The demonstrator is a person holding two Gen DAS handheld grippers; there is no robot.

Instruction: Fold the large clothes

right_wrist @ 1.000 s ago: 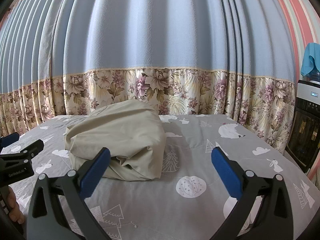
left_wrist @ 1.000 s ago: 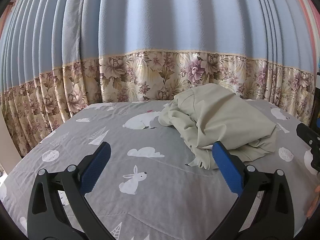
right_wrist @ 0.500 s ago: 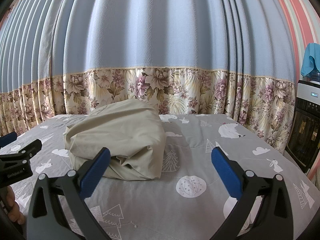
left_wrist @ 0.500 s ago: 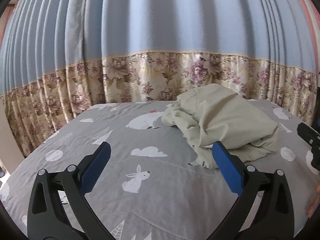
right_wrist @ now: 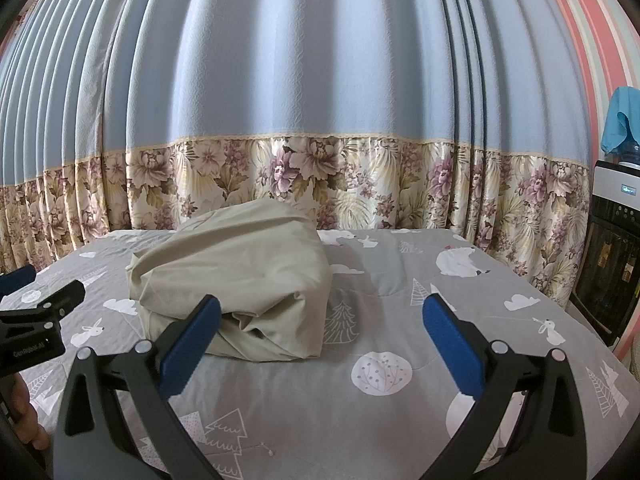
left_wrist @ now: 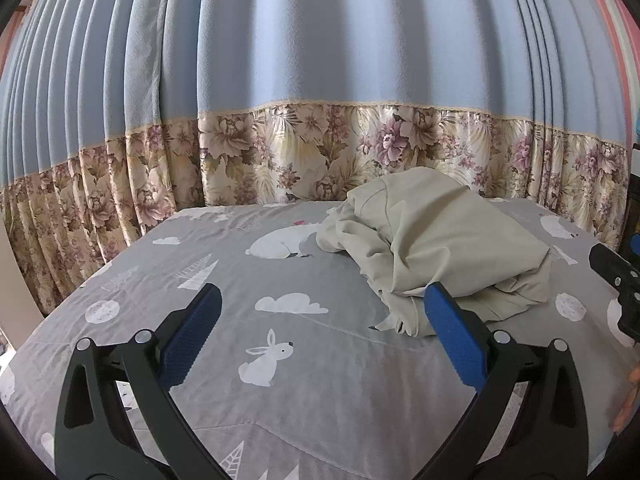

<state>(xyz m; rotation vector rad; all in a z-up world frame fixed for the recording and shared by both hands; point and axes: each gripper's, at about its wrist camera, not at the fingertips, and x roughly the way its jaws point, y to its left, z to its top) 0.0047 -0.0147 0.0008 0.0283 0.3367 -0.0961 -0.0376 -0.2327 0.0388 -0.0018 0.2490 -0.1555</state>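
Beige garment [right_wrist: 240,276] folded into a thick bundle on the bed, both grippers wide open and empty.

The bundle lies on the grey bedspread [right_wrist: 400,312] printed with white rabbits, bears, trees and clouds, toward the far side of the bed near the blue curtain [right_wrist: 320,60] with its floral lower band. In the left wrist view the garment [left_wrist: 436,248] sits to the right of centre, loose layers spilling at its near edge, partly behind the right-hand blue pad. The left gripper [left_wrist: 320,320] hovers above bare bedspread [left_wrist: 280,380], fingers spread, gripping nothing. The right gripper [right_wrist: 320,320] is likewise spread wide, its left pad in front of the bundle's near lower corner; contact there cannot be told. A dark appliance [right_wrist: 608,260] stands at the right, a blue cloth [right_wrist: 622,116] draped above it.
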